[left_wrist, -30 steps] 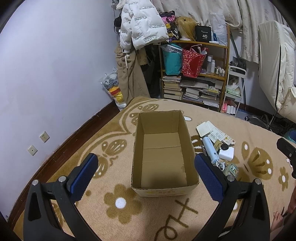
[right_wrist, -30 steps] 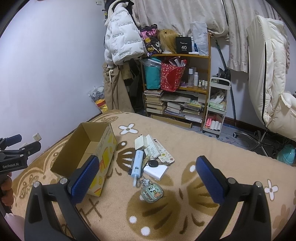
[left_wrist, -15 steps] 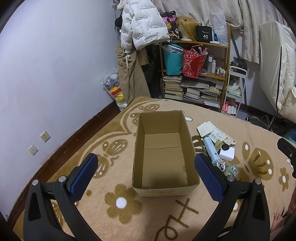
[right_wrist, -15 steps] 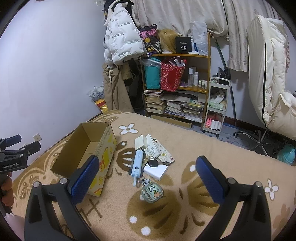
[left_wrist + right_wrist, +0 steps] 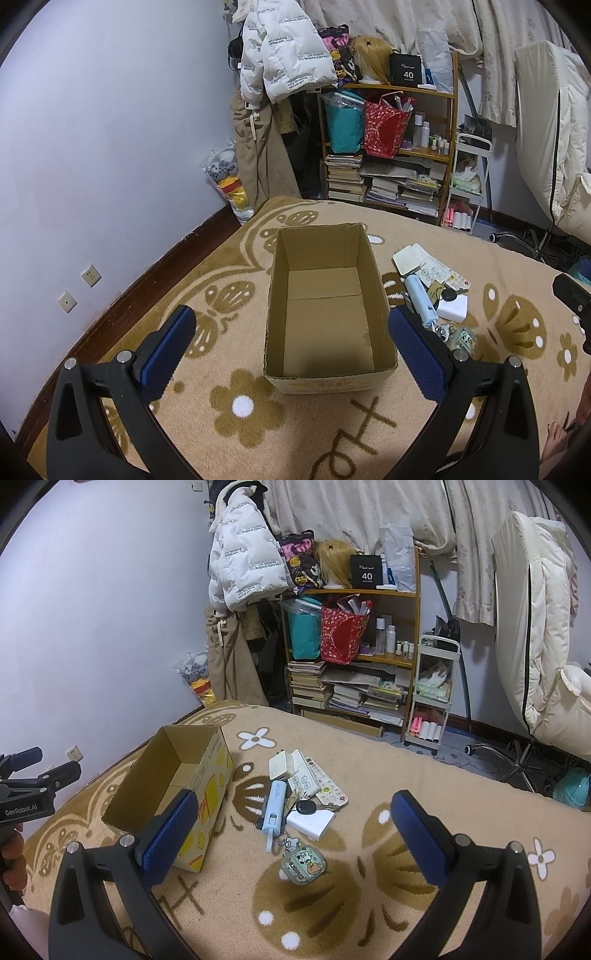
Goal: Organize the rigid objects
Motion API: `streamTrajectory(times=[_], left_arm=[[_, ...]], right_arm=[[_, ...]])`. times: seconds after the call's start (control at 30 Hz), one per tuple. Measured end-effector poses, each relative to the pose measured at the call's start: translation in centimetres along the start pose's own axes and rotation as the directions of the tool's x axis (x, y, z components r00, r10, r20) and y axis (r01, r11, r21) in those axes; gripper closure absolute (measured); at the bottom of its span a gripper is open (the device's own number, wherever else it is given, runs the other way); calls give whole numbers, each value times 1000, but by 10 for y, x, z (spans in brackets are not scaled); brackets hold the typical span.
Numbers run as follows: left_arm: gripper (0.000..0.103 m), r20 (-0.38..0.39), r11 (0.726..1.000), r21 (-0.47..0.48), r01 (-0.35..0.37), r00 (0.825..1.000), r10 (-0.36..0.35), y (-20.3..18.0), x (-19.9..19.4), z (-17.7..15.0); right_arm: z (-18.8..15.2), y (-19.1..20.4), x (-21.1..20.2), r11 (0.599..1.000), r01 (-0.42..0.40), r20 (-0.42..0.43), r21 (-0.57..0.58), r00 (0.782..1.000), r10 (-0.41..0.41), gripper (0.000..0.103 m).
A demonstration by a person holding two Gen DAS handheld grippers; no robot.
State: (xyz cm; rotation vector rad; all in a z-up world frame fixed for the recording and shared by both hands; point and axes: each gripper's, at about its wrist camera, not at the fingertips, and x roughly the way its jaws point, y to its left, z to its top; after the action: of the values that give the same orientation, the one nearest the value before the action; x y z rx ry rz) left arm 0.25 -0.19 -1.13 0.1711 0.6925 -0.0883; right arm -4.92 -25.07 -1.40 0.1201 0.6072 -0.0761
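An open, empty cardboard box (image 5: pixel 325 306) (image 5: pixel 173 775) sits on the patterned carpet. To its right lies a small pile: a pale blue device (image 5: pixel 274 806) (image 5: pixel 417 299), a white power bank (image 5: pixel 312 821), a black car key (image 5: pixel 306 807), a cream flat case (image 5: pixel 281 766), a sticker-covered remote (image 5: pixel 325 784) and a green cartoon keychain pouch (image 5: pixel 303 862). My left gripper (image 5: pixel 291 343) hovers open above the box's near end. My right gripper (image 5: pixel 291 830) hangs open over the pile, holding nothing.
A wooden shelf (image 5: pixel 354 657) full of books and bags stands at the back, with a white cart (image 5: pixel 432 694) beside it. Coats (image 5: pixel 240 572) hang at the wall. A cream office chair (image 5: pixel 535 646) is at the right. A bare foot (image 5: pixel 554 439) shows at lower right.
Both grippers have drifted only slightly; the views are almost the same. Nothing was picked up or moved.
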Motion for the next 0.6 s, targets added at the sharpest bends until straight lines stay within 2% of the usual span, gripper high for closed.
streamTrajectory(times=[0.27,0.43,0.6], left_arm=[[0,3,1000,-28,14,1000,-14,10,2,6],[0,-4,997,-66,29,1000,-29,17,12,14],[0,8,999,-19,41,999,-41,12,18,26]], right_arm=[[-9,3,7,1000,11,-6,-5,1000,-11,0],[2,-2,8,1000,10,-20,-7,1000,-10,0],[5,-2,16,1000,13,-36,-8,999,-14,0]])
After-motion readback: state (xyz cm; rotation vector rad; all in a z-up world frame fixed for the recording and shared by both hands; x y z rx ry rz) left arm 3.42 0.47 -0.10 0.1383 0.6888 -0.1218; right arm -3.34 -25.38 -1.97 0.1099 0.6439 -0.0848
